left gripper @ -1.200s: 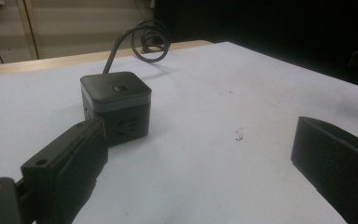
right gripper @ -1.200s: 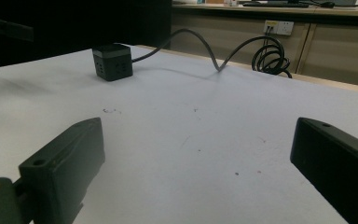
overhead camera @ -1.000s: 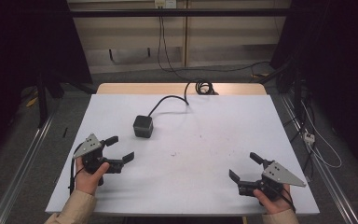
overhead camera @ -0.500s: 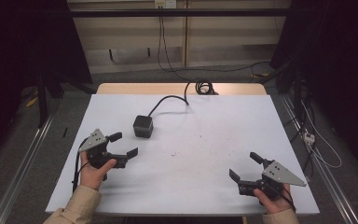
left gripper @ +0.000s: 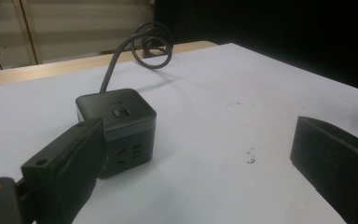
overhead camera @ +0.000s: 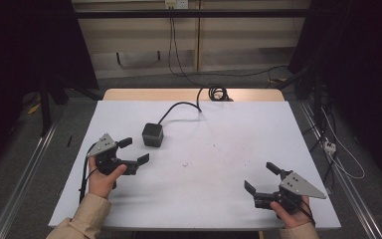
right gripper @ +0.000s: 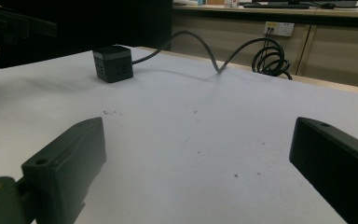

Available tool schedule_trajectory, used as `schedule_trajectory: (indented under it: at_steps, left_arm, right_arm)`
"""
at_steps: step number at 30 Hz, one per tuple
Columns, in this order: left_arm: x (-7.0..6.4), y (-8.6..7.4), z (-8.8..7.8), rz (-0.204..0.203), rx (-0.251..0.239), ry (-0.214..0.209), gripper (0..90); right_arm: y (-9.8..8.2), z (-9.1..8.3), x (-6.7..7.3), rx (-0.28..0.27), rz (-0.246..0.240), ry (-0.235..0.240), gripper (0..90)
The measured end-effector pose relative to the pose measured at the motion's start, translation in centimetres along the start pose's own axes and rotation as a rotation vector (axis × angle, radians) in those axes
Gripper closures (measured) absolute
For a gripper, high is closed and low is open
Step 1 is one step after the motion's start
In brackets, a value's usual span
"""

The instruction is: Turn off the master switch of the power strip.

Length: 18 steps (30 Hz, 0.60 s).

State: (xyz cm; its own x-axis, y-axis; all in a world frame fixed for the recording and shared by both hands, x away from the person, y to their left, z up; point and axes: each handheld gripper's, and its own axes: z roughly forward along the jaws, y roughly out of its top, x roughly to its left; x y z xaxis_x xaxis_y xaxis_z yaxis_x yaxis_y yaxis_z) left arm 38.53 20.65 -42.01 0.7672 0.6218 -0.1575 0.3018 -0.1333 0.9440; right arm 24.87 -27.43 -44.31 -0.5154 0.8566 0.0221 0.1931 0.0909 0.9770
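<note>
Left gripper [overhead camera: 132,151] held wide open, nothing gripped, centre-left of high view, just beside black socket cube [overhead camera: 152,134] (contact not discernible). Right gripper [overhead camera: 260,178] likewise spread wide, empty, lower right over white table [overhead camera: 219,149].

A matt black plastic socket cube [left gripper: 116,128] is sitting on a smooth white table sheet [overhead camera: 219,149], its bare wooden edge [overhead camera: 189,94] showing pale; rubbery black cable [right gripper: 205,49] is trailing.
</note>
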Motion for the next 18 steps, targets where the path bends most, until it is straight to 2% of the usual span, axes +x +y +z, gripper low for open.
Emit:
schedule_trajectory:
  at_steps: [18]
  left_arm:
    - [0.7,1.0,1.1,-0.002,0.008,0.01,4.0]
  right_arm:
    - [0.0,-0.1,-0.1,-0.005,0.001,-0.003,3.4]
